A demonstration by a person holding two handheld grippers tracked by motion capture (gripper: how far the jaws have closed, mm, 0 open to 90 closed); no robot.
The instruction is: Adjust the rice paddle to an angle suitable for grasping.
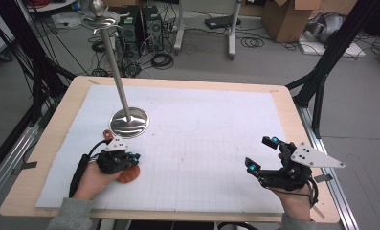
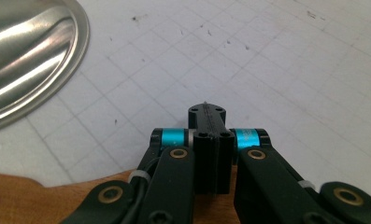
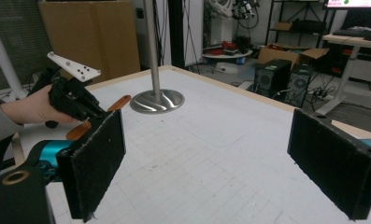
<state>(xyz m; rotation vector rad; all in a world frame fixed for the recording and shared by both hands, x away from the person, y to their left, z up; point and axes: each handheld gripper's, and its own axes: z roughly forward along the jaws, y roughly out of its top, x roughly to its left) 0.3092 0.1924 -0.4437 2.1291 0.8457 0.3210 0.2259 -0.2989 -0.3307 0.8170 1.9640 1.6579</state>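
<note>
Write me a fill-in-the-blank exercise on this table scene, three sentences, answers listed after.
1. The right gripper has its jaws wide ____.
2. The left gripper is over a flat ____ piece lying on the white mat.
3. The metal stand has a ____ base resting on the mat.

Missing words: open; wooden; round

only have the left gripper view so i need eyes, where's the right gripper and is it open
Observer: The right gripper is over the right side of the white mat, jaws wide apart with nothing between them.
Operator: shiny disc at my top left, what is it
Observer: The base of a metal stand; a tall pole rises from it.
Operator: and the wood under me
Observer: A wooden piece lying on the mat under the left gripper, its far end close to the stand's base.
</note>
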